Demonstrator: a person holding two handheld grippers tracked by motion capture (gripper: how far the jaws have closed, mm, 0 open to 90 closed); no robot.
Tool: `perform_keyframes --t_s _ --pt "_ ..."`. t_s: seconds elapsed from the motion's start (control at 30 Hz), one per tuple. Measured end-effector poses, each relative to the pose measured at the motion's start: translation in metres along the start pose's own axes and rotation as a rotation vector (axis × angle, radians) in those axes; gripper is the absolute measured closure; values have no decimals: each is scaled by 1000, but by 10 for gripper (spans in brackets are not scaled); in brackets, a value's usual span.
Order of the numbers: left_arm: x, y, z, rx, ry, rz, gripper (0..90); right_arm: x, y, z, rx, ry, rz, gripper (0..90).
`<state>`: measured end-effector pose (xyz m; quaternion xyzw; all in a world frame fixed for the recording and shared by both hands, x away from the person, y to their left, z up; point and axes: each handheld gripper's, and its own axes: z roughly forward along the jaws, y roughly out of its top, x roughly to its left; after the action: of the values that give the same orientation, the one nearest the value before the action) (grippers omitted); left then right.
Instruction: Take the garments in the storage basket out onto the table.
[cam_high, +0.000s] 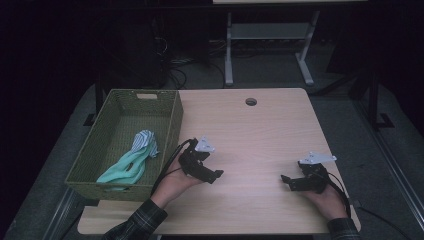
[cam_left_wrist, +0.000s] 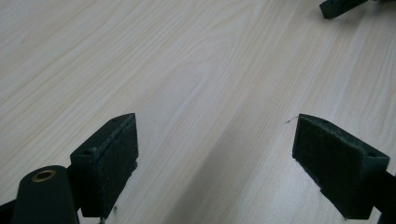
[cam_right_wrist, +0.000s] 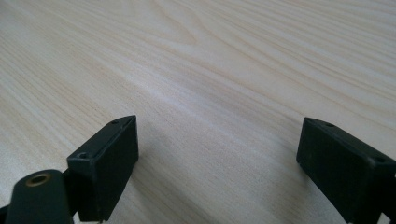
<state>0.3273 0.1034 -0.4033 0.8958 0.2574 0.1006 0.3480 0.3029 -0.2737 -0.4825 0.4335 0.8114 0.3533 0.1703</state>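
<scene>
Both grippers rest low on the bare wooden worktop (cam_high: 260, 135), and nothing is in either grasp: the left gripper (cam_high: 212, 176) sits just beside the woven green basket (cam_high: 172, 122) with its fingers (cam_left_wrist: 109, 161) spread wide over plain wood grain, and the right gripper (cam_high: 287, 181), well apart toward the near right corner, has its fingers (cam_right_wrist: 105, 161) just as wide. The nearest thing to work on is the cloth (cam_high: 131, 160), a mint-green piece bunched with a striped white end, lying crumpled inside the basket near its right wall. It looks light, limp and floppy, so it should drape and trail when lifted. A raised fold or the bunched striped end looks like the safest place to pinch; a flat layer would likely slip free.
</scene>
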Motion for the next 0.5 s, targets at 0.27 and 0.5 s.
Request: perform_keyframes --t_s 0.27,0.5 --pt "1 7 -7 -13 -12 8 138 0 0 0 0 0 0 123" --pt "2 12 -13 -21 -19 14 138 0 0 0 -1 0 -2 123"
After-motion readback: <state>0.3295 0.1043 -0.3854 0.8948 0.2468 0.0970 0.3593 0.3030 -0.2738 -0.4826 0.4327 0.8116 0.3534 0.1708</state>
